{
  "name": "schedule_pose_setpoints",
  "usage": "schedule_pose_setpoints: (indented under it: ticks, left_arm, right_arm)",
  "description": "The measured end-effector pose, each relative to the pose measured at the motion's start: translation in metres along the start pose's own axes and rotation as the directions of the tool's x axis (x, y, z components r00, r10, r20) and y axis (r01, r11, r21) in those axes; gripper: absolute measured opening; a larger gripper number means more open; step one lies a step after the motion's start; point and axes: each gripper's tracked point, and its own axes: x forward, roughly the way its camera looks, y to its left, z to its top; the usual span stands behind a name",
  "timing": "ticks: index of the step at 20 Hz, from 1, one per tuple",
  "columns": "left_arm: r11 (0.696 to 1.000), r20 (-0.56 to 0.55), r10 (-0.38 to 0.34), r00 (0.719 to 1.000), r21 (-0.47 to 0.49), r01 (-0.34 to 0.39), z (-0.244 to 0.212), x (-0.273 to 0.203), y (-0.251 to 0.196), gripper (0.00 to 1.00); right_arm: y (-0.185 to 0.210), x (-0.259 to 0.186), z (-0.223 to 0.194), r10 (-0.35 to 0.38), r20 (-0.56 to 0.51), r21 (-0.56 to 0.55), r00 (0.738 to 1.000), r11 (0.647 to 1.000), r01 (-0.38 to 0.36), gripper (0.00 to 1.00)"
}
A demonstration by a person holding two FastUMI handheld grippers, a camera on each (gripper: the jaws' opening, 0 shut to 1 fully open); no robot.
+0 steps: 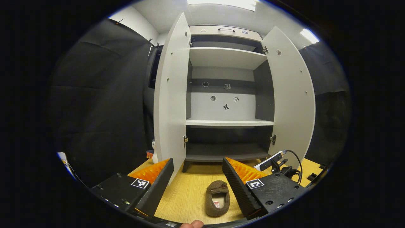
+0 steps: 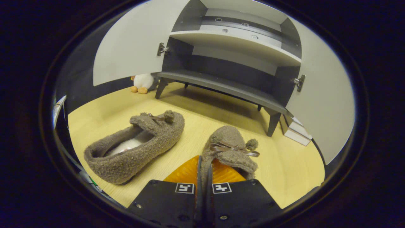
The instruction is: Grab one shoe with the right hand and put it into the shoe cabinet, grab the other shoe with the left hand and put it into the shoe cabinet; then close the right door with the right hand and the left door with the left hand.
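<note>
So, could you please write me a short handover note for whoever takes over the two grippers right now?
Right gripper: shut on the edge of one fuzzy brown slipper with a ribbon bow, which sits low over the light wooden floor; I cannot tell if it is lifted.
Left gripper: open, holding nothing, hovering above a brown slipper on the floor.
The second fuzzy brown slipper lies on the floor left of the gripped one in the right gripper view.
The white two-door shoe cabinet has both doors open; its visible shelves hold no shoes.
Done: first shoe gripped. Left: shelve both shoes, close right door, then left.
</note>
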Motion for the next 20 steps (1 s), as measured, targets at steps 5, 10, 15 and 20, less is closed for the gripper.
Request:
schedule_pose_setpoints:
  ticks: [5, 10, 15, 20]
  left_arm:
    - [0.999, 0.003, -0.033, 0.999, 0.006, 0.033, -0.001, 0.005, -0.014, 0.95]
    - [0.998, 0.014, -0.055, 0.998, -0.015, 0.056, -0.002, 0.008, -0.027, 0.95]
    - [0.998, 0.010, -0.056, 0.998, -0.039, 0.057, -0.004, 0.007, -0.029, 0.95]
    - [0.997, -0.018, -0.053, 0.998, -0.049, 0.052, -0.010, 0.005, -0.025, 0.95]
  right_arm:
    - [-0.026, -0.048, 0.072, -0.022, 0.124, 0.033, 0.992, 0.999, 0.018, 0.08]
    - [-0.052, -0.091, 0.187, -0.025, 0.265, 0.035, 0.964, 0.999, 0.016, 0.07]
    - [-0.082, -0.084, 0.306, -0.050, 0.351, 0.055, 0.935, 0.998, 0.033, 0.08]
    - [-0.122, -0.015, 0.388, -0.093, 0.278, 0.013, 0.956, 0.996, 0.093, 0.08]
